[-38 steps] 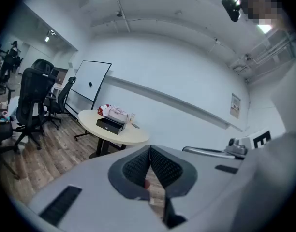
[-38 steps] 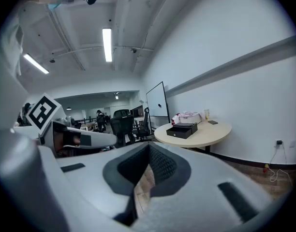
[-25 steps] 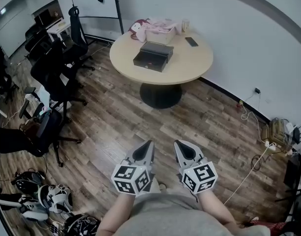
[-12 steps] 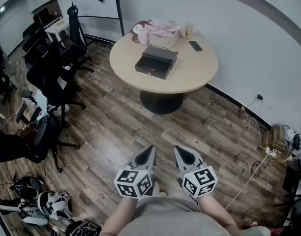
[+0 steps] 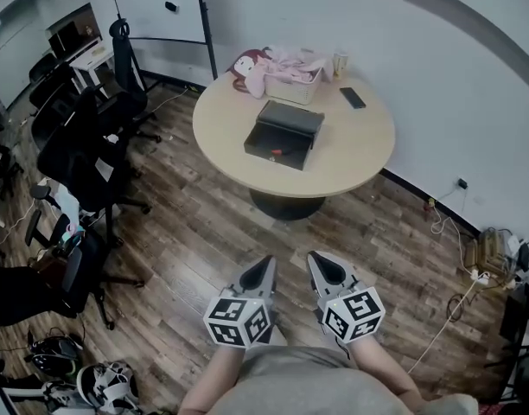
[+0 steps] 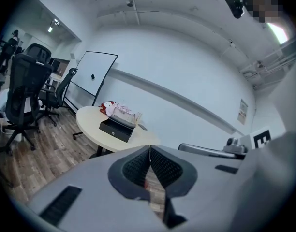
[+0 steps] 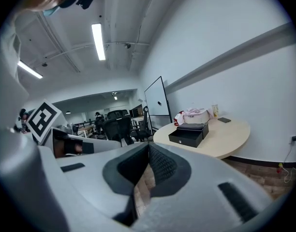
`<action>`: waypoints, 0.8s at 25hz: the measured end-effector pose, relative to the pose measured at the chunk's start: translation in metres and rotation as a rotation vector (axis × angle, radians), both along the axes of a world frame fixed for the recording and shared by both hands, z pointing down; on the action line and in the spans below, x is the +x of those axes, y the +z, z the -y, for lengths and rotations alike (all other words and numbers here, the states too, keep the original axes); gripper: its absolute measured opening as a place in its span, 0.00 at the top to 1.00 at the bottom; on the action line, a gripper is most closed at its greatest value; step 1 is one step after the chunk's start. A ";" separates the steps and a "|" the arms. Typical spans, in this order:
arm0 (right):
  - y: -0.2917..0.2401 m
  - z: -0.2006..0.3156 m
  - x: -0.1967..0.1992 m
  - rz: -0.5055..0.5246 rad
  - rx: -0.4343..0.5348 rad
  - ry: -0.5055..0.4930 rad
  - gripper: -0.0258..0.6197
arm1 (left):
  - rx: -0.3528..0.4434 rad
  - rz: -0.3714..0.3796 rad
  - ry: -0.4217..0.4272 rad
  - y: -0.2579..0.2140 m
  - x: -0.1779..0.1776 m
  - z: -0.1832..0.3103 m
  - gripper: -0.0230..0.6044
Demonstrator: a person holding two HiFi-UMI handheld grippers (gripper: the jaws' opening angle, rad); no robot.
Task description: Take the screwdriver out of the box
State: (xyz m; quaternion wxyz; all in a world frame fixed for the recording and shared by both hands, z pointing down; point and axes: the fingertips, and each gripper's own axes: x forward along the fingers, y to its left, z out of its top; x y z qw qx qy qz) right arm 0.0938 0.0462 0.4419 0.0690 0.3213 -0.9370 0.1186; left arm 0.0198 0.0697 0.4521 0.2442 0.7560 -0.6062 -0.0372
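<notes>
A black box (image 5: pixel 283 134) sits on the round beige table (image 5: pixel 351 162), well ahead of me across the wood floor. Its lid stands back, and a small reddish thing (image 5: pixel 277 153) lies inside, too small to make out. The box (image 6: pixel 117 128) shows closed-fronted in the left gripper view, and as a far-off box (image 7: pixel 188 134) in the right gripper view. Side by side low in the head view, my left gripper (image 5: pixel 264 264) and right gripper (image 5: pixel 315 260) are both shut and empty, pointing toward the table. Their pads meet at the tips (image 6: pixel 150 149) (image 7: pixel 148 147).
On the table's far side are a pink plush and cloth over a white basket (image 5: pixel 286 69), a cup (image 5: pixel 340 60) and a phone (image 5: pixel 353 98). Black office chairs (image 5: pixel 87 150) crowd the left. Cables and a power strip (image 5: pixel 482 275) lie by the right wall.
The table and box have drawn nearer and lower in the head view as I walk toward them. Both grippers stay shut, side by side.
</notes>
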 end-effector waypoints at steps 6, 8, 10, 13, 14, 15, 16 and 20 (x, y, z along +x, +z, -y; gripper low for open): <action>-0.007 0.045 -0.041 0.003 0.016 0.026 0.96 | 0.015 -0.002 0.032 -0.008 -0.040 0.048 0.96; -0.008 0.059 -0.053 0.008 0.022 0.039 0.96 | 0.020 0.000 0.044 -0.009 -0.052 0.063 0.96; -0.008 0.071 -0.065 0.009 0.026 0.050 0.96 | 0.021 0.000 0.058 -0.008 -0.063 0.076 0.96; -0.007 0.086 -0.080 0.007 0.026 0.069 0.96 | 0.019 0.004 0.083 -0.005 -0.077 0.093 0.96; -0.006 0.090 -0.084 0.006 0.025 0.076 0.96 | 0.017 0.004 0.090 -0.004 -0.082 0.097 0.96; -0.005 0.095 -0.089 0.005 0.024 0.082 0.96 | 0.015 0.001 0.096 -0.003 -0.086 0.101 0.96; -0.004 0.098 -0.092 0.005 0.023 0.088 0.96 | 0.014 -0.001 0.100 -0.002 -0.090 0.105 0.96; 0.000 0.109 -0.102 -0.002 0.009 0.105 0.96 | 0.007 -0.015 0.107 0.001 -0.103 0.118 0.96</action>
